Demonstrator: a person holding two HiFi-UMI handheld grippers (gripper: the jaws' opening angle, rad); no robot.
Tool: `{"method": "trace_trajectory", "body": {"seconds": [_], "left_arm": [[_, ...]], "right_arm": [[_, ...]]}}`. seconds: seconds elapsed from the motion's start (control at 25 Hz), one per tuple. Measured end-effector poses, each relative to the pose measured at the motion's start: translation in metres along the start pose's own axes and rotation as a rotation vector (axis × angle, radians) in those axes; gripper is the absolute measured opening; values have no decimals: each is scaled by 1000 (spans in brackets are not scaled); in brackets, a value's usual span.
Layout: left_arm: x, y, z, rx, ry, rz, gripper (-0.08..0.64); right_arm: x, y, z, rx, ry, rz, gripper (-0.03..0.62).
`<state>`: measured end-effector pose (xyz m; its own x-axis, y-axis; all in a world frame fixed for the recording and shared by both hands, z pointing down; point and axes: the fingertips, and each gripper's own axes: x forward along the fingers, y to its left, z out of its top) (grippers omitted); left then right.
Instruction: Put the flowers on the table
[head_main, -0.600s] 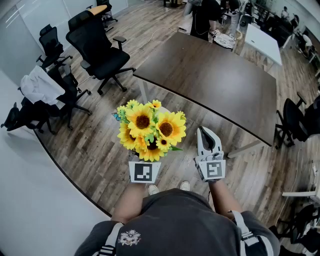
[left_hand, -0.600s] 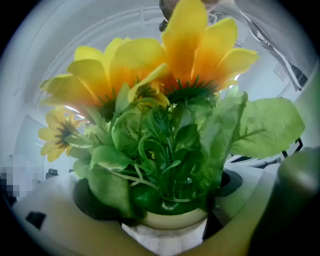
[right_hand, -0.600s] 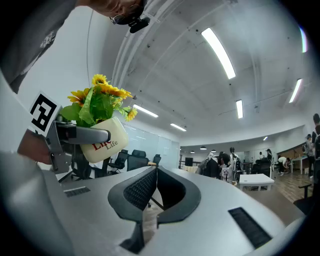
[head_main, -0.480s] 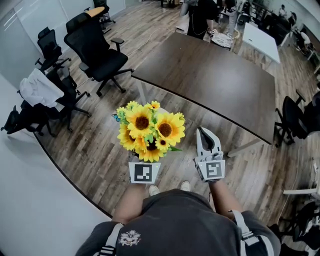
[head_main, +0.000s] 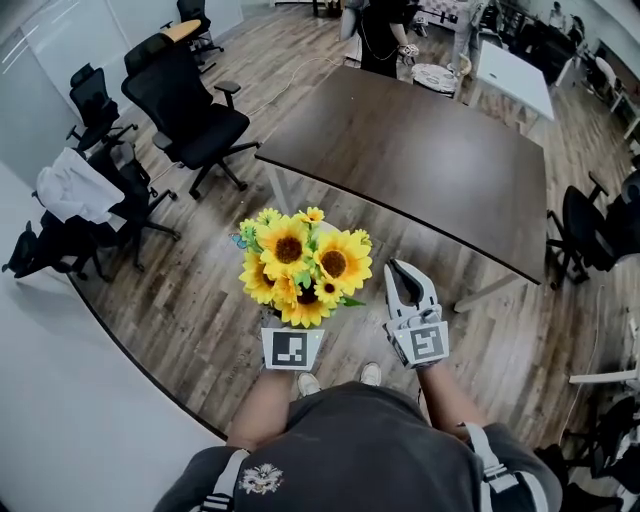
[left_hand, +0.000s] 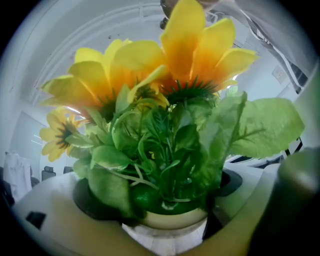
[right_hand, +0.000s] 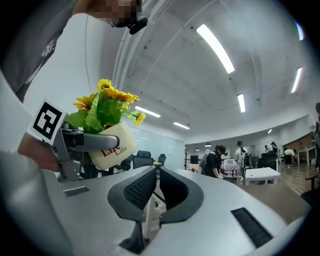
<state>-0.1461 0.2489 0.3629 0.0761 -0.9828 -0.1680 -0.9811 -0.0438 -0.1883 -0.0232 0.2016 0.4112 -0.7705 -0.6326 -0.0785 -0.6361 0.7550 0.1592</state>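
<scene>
A bunch of yellow sunflowers (head_main: 303, 268) in a cream pot (right_hand: 112, 146) is held above the wooden floor, short of the dark brown table (head_main: 420, 150). My left gripper (left_hand: 165, 202) is shut on the pot, with a jaw on each side of it. In the head view the blooms hide those jaws and only the marker cube (head_main: 292, 348) shows. My right gripper (head_main: 393, 268) hangs just right of the flowers, shut and holding nothing. Its pads (right_hand: 150, 182) meet in the right gripper view.
Black office chairs (head_main: 190, 110) stand left of the table, one draped with white cloth (head_main: 75, 190). More chairs (head_main: 590, 230) stand at the right. A person (head_main: 380, 35) stands at the table's far end, near a white table (head_main: 515, 80).
The right gripper has tilted slightly to the left. The flowers stay in the left gripper, and the table's near corner sits a touch closer.
</scene>
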Motion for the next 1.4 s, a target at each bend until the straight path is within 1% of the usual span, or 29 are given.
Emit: {"method": "trace_trajectory", "body": {"seconds": [0.2,0.36,0.48,0.6,0.76,0.84,0.92,1.08,1.28,1.4], "left_arm": [[1,-1,2,2,-12,-7,540],[7,-16,3,19,-10,-11,540],[23,-51,11,19,-12,-8,540],[39,-79,18,32,-9,-8,540],[69,-126,25,46,-2,-5,539],[74,-134,28,58,-5,-4,538],[72,-132,27,53,-5,0,538],[71,-131,24,46,10,0,538],[72,-134,23,41,-1,-17,538],[76,-134,19,51,0,-26,538]], "right_arm": [[2,-2,3,-23,-10,-8,26],[-6,-18,3,-55,2,-26,26],[-28,-57,4,-59,12,-63,26],[-47,-86,2,-61,-10,-54,26],[-72,-140,-6,-52,0,-55,26],[-78,-152,-5,-42,5,-65,25],[-80,-154,-1,-28,-11,-79,26],[-84,-152,-4,-42,-22,-55,26],[-87,-154,-7,-26,-36,-83,26],[-84,-155,-10,-30,-36,-88,26]]}}
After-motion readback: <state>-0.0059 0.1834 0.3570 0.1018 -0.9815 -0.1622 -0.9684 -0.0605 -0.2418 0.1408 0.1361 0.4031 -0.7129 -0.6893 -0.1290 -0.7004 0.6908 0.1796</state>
